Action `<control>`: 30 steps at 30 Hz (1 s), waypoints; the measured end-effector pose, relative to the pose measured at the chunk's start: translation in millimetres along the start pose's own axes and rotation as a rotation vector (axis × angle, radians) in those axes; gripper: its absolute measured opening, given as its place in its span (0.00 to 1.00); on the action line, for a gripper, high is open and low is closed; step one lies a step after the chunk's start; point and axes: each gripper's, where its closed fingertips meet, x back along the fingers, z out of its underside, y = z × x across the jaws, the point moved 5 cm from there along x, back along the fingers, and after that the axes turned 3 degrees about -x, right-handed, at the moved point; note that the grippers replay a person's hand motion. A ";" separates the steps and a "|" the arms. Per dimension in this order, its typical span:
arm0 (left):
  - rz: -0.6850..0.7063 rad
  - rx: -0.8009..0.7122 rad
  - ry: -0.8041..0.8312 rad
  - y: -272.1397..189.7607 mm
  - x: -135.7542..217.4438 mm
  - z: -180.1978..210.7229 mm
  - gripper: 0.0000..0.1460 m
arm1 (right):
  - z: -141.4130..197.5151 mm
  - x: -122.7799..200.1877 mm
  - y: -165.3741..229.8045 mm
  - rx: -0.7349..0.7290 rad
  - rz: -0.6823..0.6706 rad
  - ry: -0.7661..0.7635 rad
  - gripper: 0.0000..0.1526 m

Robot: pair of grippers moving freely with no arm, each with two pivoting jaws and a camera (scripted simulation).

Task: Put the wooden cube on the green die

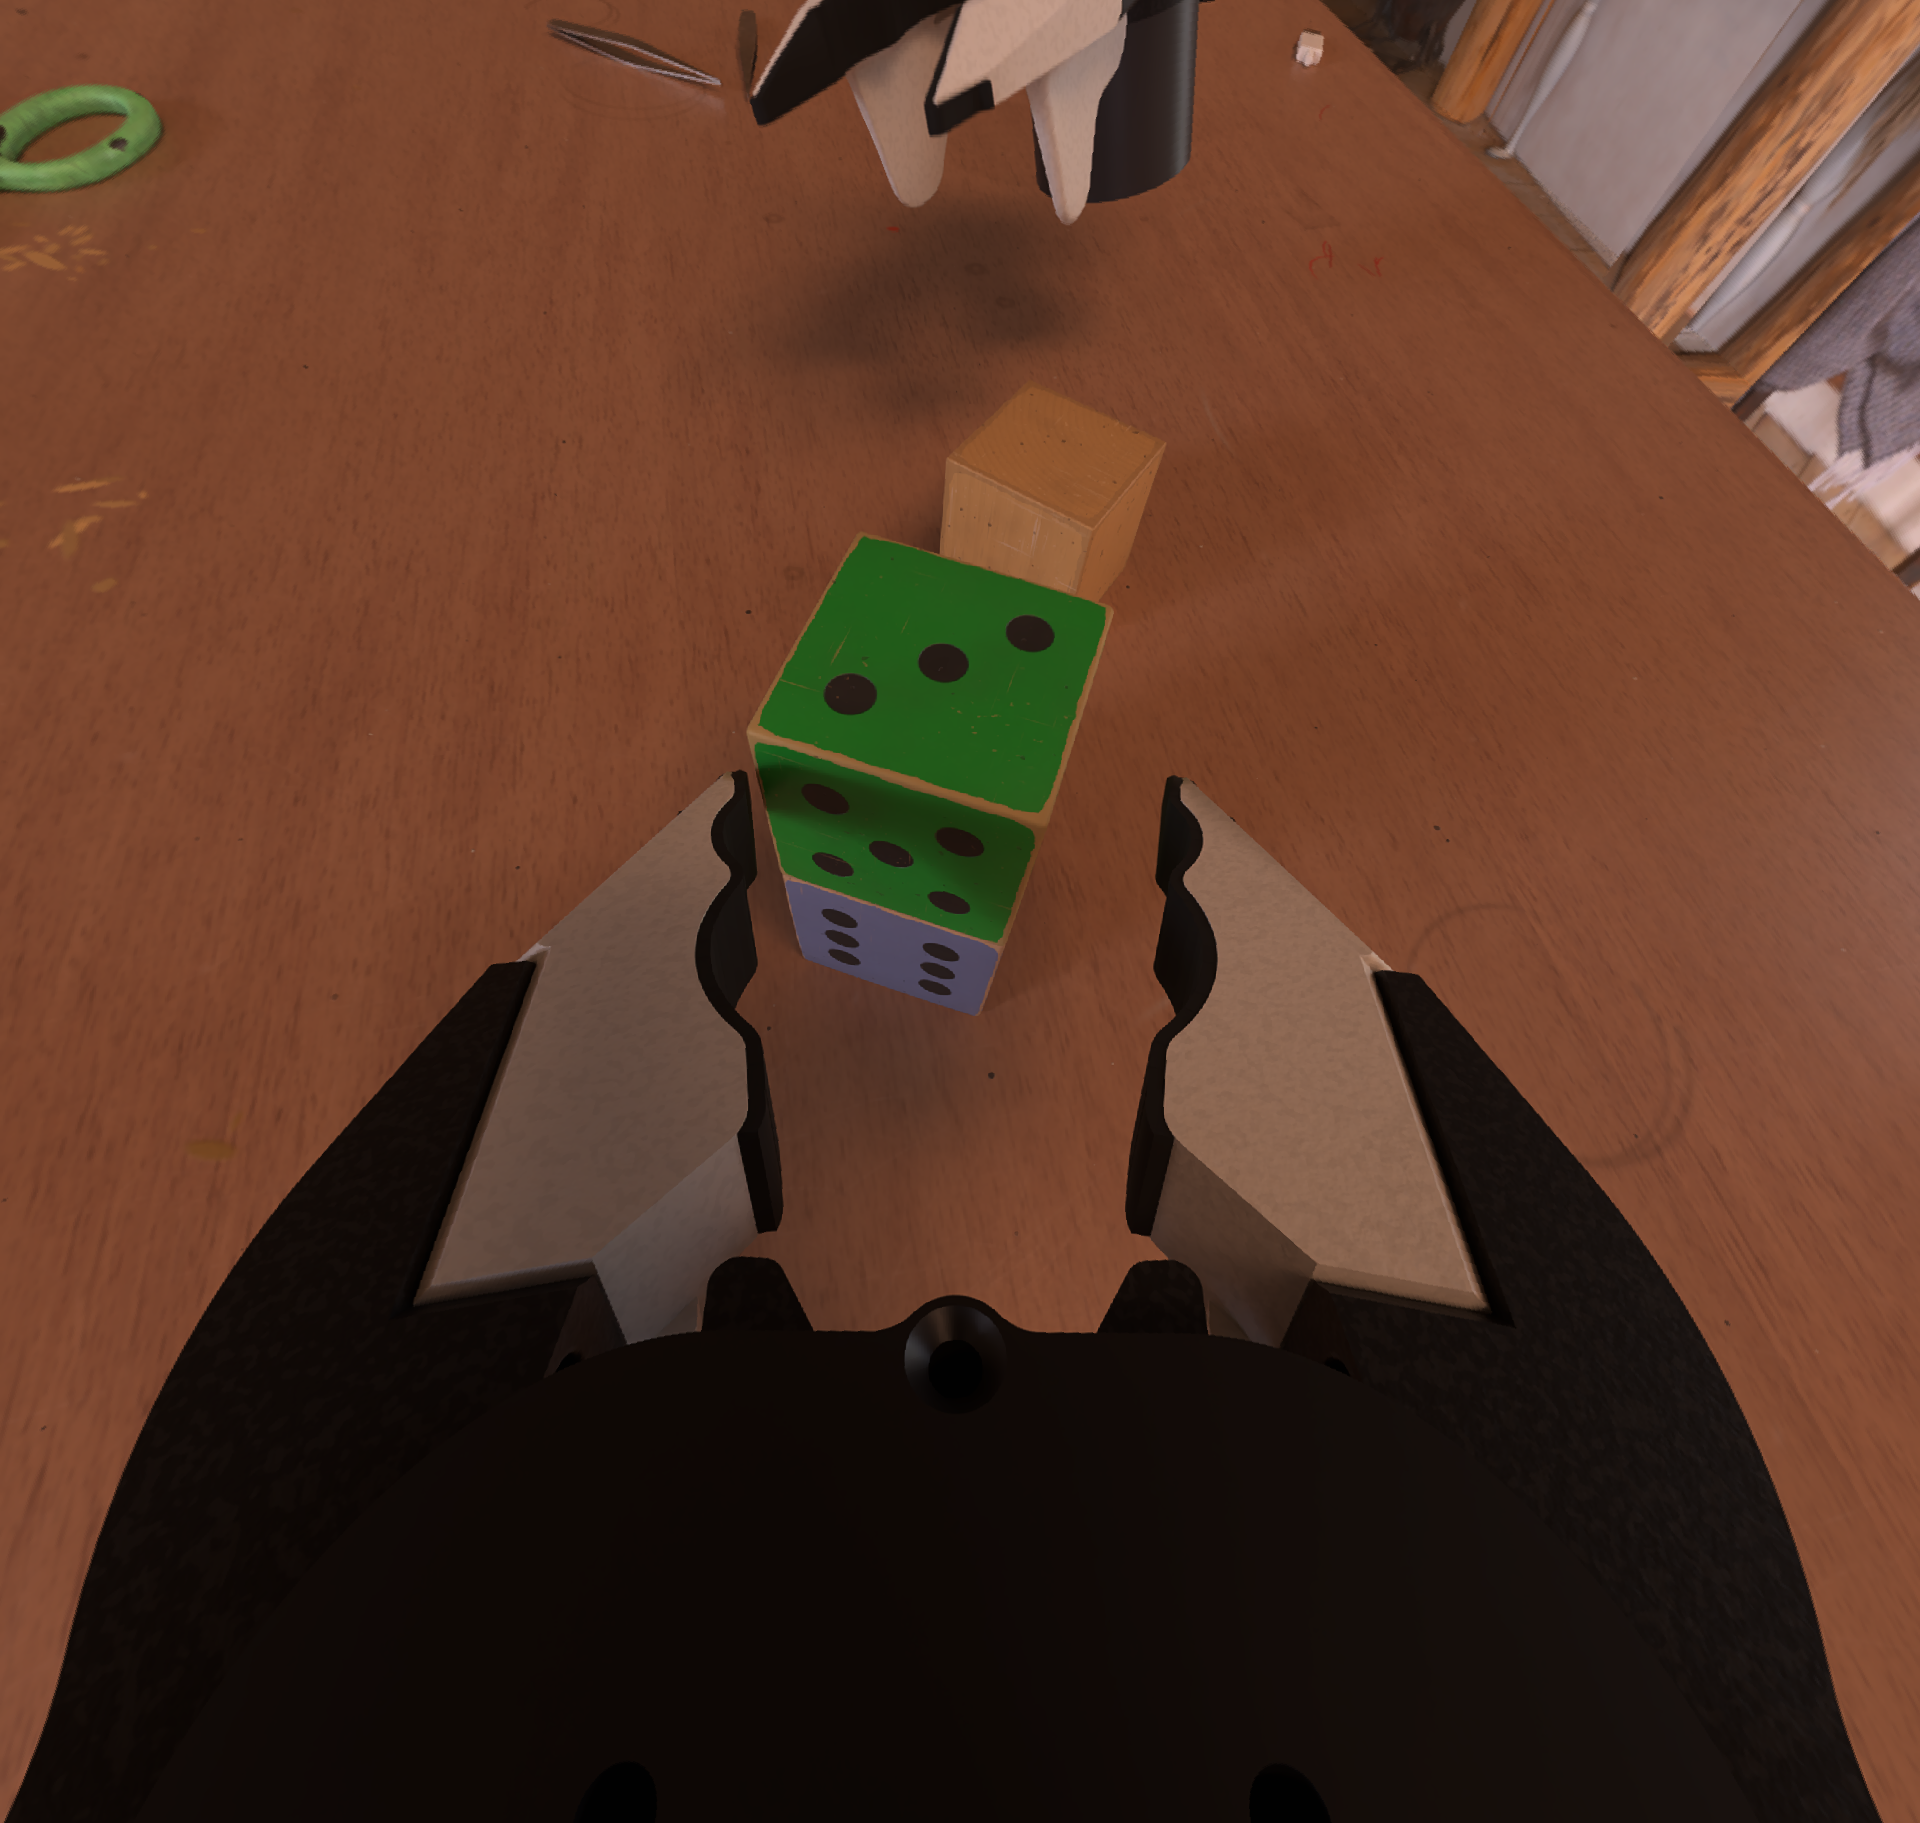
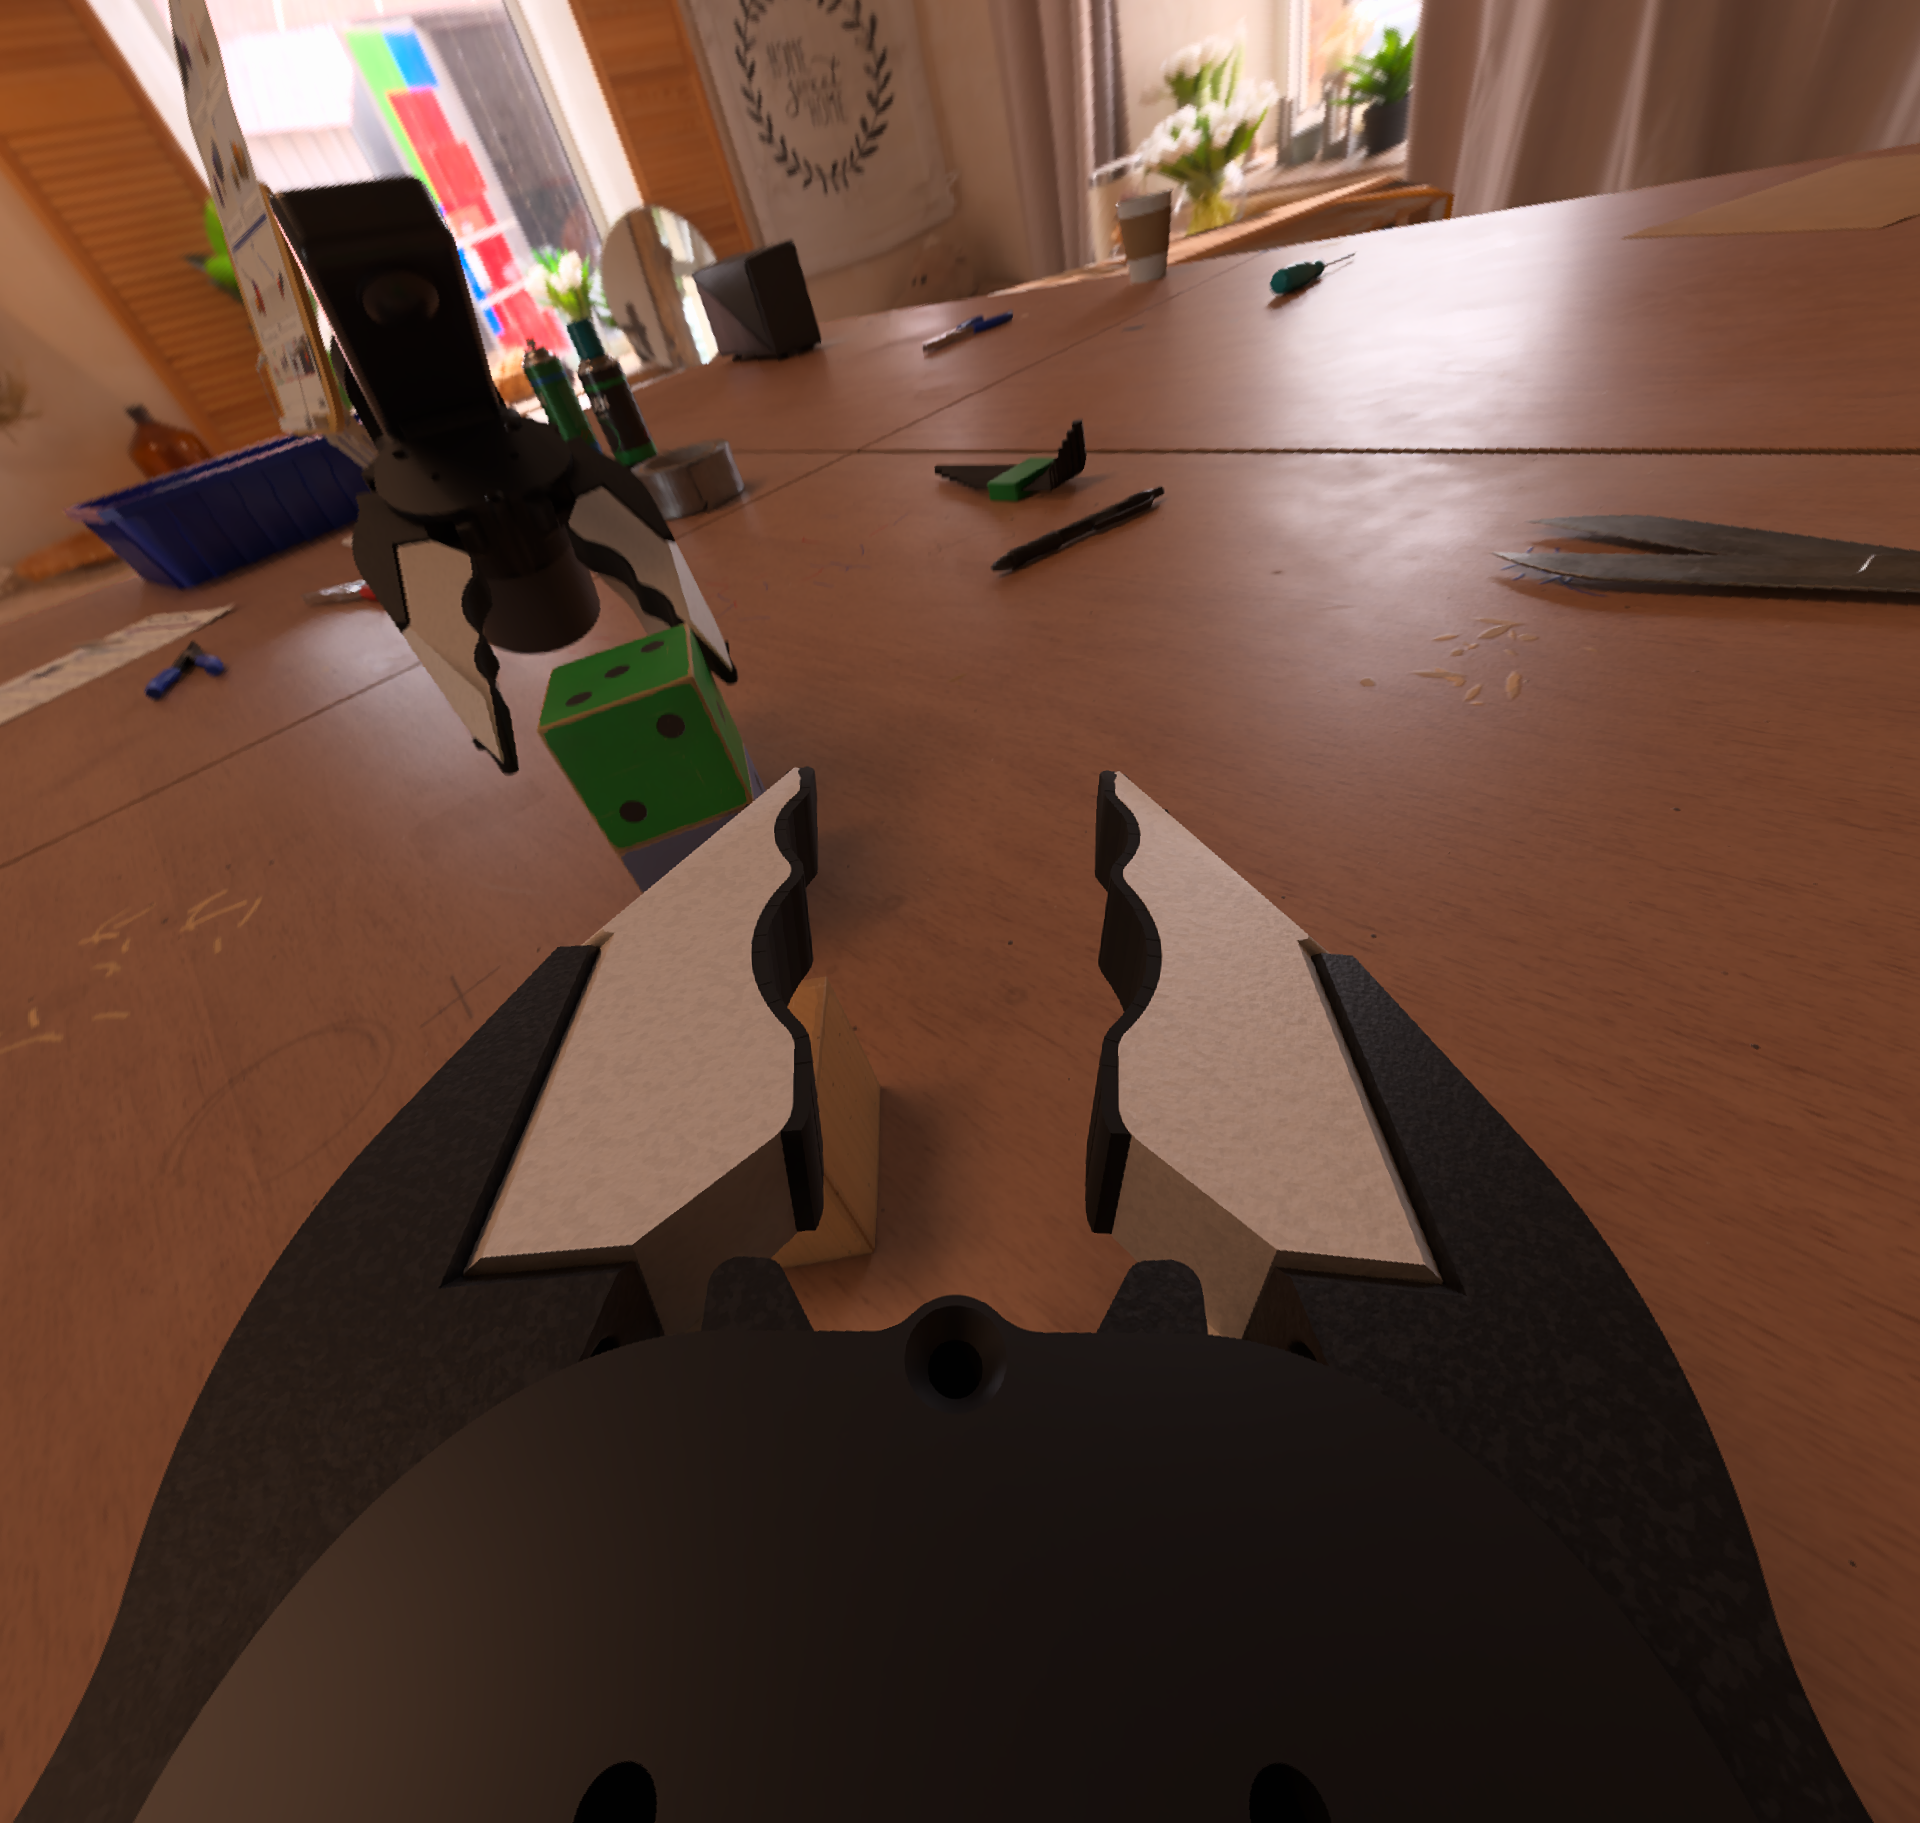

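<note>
The green die [image 1: 935,693] stands on top of a lavender die [image 1: 894,952] on the brown table. The wooden cube [image 1: 1049,506] rests on the table just behind this stack. My left gripper [image 1: 956,786] is open, with a finger on each side of the green die. It also shows in the right wrist view [image 2: 613,713] around the green die [image 2: 644,734]. My right gripper [image 2: 956,778] is open and empty, and it hovers above the table in the left wrist view [image 1: 992,194]. The wooden cube [image 2: 842,1129] is mostly hidden behind its left finger.
A green ring [image 1: 73,137] and tweezers [image 1: 634,59] lie far left. The table edge [image 1: 1558,246] runs along the right. Farther off are a black pen [image 2: 1081,526], grey shears [image 2: 1714,558], a blue bin [image 2: 218,516], spray cans [image 2: 592,402] and a tape roll [image 2: 691,474].
</note>
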 end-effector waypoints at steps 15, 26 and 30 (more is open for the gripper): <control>-0.131 -0.065 -0.204 -71.5 96.3 -29.6 0.49 | 69.9 5.5 48.2 0.181 0.050 0.409 0.52; -0.123 -0.073 -0.241 -77.9 120.0 -32.6 0.48 | 86.1 -5.3 50.6 0.201 0.050 0.572 0.41; -0.134 -0.091 -0.244 -77.8 127.2 -36.7 0.48 | 74.9 -1.2 57.2 0.229 0.054 0.508 0.40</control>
